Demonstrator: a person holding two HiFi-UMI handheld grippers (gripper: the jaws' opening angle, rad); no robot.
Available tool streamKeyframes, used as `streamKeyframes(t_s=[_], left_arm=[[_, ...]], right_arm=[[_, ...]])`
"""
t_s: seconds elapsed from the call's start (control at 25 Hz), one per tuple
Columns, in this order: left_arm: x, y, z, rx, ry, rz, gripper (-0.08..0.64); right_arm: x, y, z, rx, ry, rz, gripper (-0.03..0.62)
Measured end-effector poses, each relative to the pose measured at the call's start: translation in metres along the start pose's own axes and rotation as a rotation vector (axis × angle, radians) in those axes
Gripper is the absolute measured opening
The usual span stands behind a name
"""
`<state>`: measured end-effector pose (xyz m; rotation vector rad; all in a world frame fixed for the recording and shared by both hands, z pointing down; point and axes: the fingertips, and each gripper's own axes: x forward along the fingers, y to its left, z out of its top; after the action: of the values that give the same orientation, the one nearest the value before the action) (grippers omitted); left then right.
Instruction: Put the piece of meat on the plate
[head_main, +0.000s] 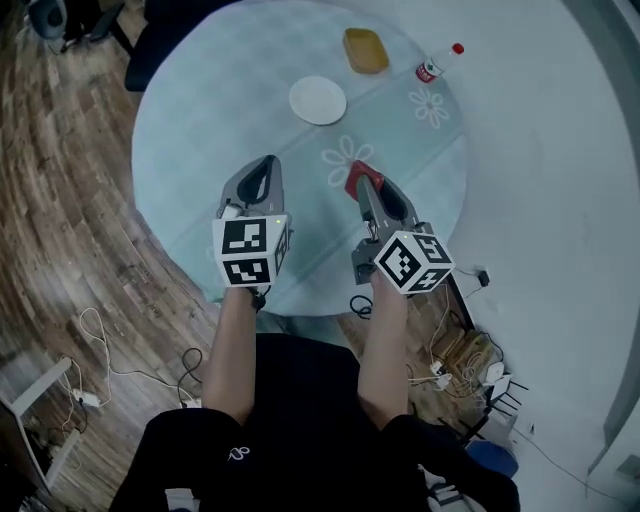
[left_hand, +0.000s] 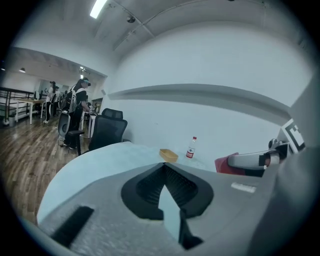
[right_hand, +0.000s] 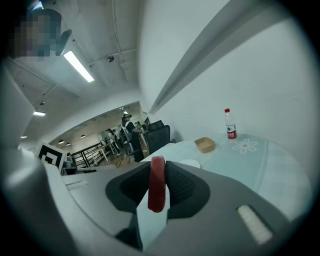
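A red piece of meat (head_main: 353, 173) stands on edge between the pads of my right gripper (head_main: 365, 185), which is shut on it above the near half of the round table. In the right gripper view the meat (right_hand: 157, 187) fills the gap of the right gripper (right_hand: 159, 170). The white plate (head_main: 318, 100) lies bare farther out on the table, a little left of the meat, and shows small past the jaws as the plate (right_hand: 190, 163). My left gripper (head_main: 262, 165) hovers beside the right one, its jaws meeting at the tips with nothing held; it appears again as the left gripper (left_hand: 163, 166).
A tan tray (head_main: 366, 50) and a red-capped bottle (head_main: 432, 66) stand at the table's far side. The pale blue tablecloth (head_main: 200, 130) has flower prints. A dark office chair (left_hand: 107, 130) stands beyond the table. Cables (head_main: 110, 370) lie on the wooden floor. People stand far back in the room.
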<state>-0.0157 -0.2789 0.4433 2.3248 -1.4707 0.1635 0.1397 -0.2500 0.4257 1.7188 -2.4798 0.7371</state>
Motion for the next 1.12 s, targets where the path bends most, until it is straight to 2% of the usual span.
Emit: streamKeyframes(t_s=[0.16,0.36,0.64,0.84,1.12], left_arm=[[0.023,-0.009,-0.01,0.028,0.039,0.001,-0.006],[0.048,0.001,-0.01,0.016,0.057,0.04,-0.006],[0.08,-0.001,-0.016,0.01,0.095,0.059,-0.006],[0.087,0.024,-0.025,-0.017,0.115,0.114,-0.006],[0.076,0.067,-0.042,-0.066,0.145,0.241,-0.006]], right_arm=[[0.013,-0.027,-0.01,0.045,0.03,-0.002,0.098],[0.042,-0.04,-0.014,0.061,0.071,0.038,0.098],[0.098,-0.082,-0.033,0.123,0.17,0.05,0.098],[0.166,-0.106,-0.053,0.108,0.283,0.093,0.098],[0.263,-0.121,-0.065,0.046,0.413,0.156,0.098]])
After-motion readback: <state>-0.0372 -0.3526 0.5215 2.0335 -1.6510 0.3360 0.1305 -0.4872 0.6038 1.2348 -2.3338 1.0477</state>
